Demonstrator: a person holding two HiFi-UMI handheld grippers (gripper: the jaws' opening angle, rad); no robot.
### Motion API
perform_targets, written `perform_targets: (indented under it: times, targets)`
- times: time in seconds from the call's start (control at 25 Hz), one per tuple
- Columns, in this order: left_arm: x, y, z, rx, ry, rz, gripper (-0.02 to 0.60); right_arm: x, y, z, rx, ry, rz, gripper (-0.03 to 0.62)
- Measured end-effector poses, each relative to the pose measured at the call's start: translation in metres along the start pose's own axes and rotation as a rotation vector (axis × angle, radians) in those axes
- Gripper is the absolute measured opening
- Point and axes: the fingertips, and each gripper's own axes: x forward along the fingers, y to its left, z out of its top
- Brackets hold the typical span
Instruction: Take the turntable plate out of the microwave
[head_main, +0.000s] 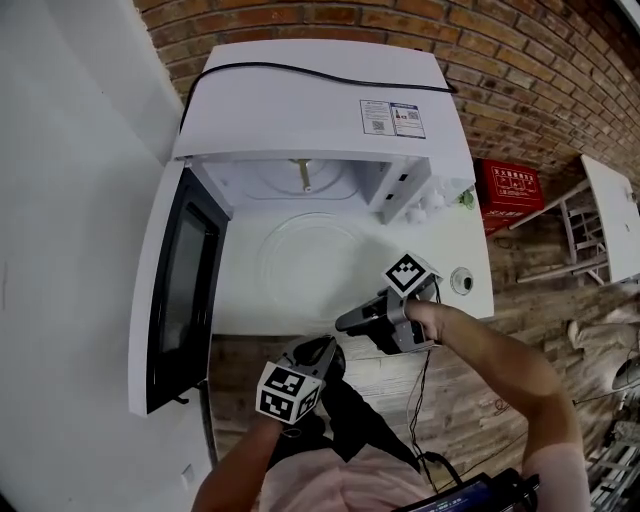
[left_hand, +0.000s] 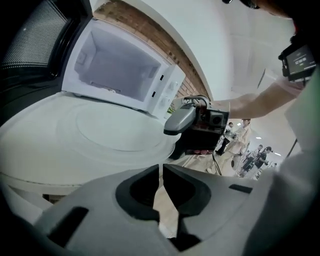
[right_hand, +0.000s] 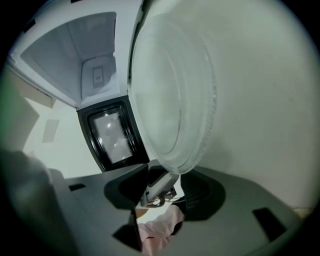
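While the microwave (head_main: 320, 90) stands with its door (head_main: 180, 290) open, the glass plate (head_main: 315, 262) lies flat on the white table (head_main: 472, 255) before it. My right gripper (head_main: 345, 322) has its fingers apart at the plate's near rim. My left gripper (head_main: 322, 352) has its fingers nearly together, with nothing between them.

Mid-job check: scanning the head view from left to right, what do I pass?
Microwave door → plate → red box
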Motion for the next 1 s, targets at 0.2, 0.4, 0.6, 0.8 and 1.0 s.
perform_targets:
  times: [0.2,0.4,0.6,0.8,1.0]
  targets:
    - [0.002,0.001,-0.006,-0.035,0.013,-0.005,0.030,-0.003,-0.014,-0.021,-0.145,0.215,-0.125,0.153]
    - [0.002,0.002,-0.006,-0.058,0.008,-0.002,0.012,-0.004,-0.024,-0.040,-0.290,0.319,-0.200,0.130]
    - [-0.001,-0.002,-0.010,-0.053,0.015,-0.008,0.028,-0.008,-0.019,-0.042,-0.333,0.198,-0.083,0.093]
    - [-0.013,-0.012,-0.018,-0.027,0.037,-0.022,0.029,-0.014,-0.001,-0.037,-0.405,0.035,0.005,0.055]
    - [-0.048,-0.032,0.000,0.016,-0.029,-0.026,0.029,-0.035,0.065,-0.040,-0.640,-0.268,0.137,0.004]
